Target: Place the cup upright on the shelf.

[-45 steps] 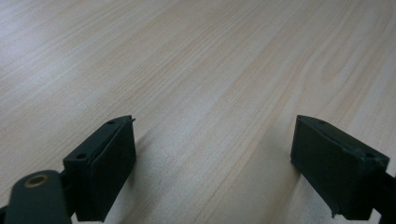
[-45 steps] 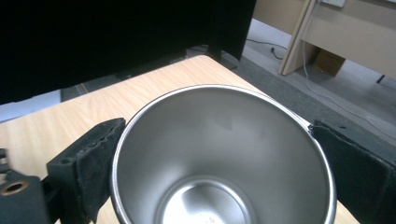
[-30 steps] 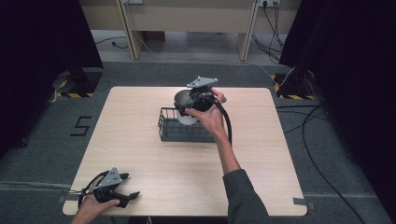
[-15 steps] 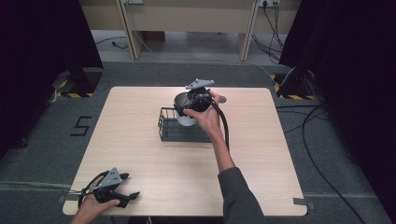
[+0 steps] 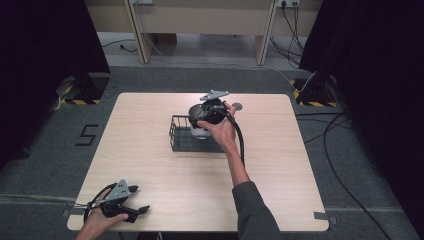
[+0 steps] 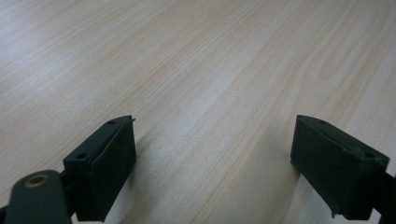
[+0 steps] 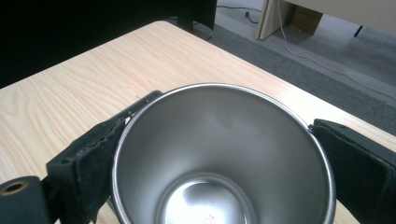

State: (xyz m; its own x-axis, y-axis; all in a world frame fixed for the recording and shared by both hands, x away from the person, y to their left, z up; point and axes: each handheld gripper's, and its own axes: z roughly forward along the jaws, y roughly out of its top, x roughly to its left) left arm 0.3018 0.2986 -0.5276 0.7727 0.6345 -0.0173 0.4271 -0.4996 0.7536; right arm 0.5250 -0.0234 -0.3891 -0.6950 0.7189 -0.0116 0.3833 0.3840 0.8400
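Observation:
My right gripper (image 5: 205, 116) is shut on a shiny steel cup (image 5: 198, 130), held at the far right end of a black wire basket (image 5: 173, 136) in the middle of the table. In the right gripper view the cup (image 7: 224, 135) opens toward the camera and is bare inside. The right gripper (image 7: 219, 163) has a black pad pressed on each side of its rim. My left gripper (image 5: 138, 211) rests near the table's front left corner. In the left gripper view the left gripper (image 6: 215, 158) stands open over bare wood, with nothing between its jaws.
A small dark disc (image 5: 236, 106) lies on the wooden table (image 5: 280, 165) just right of the right hand. A black cable (image 5: 242, 145) trails along the right forearm. Beyond the far edge there is grey floor with desk legs and cords.
The right gripper has brought the cup slightly down and nearer, toward the basket's right end. The left gripper has not moved.

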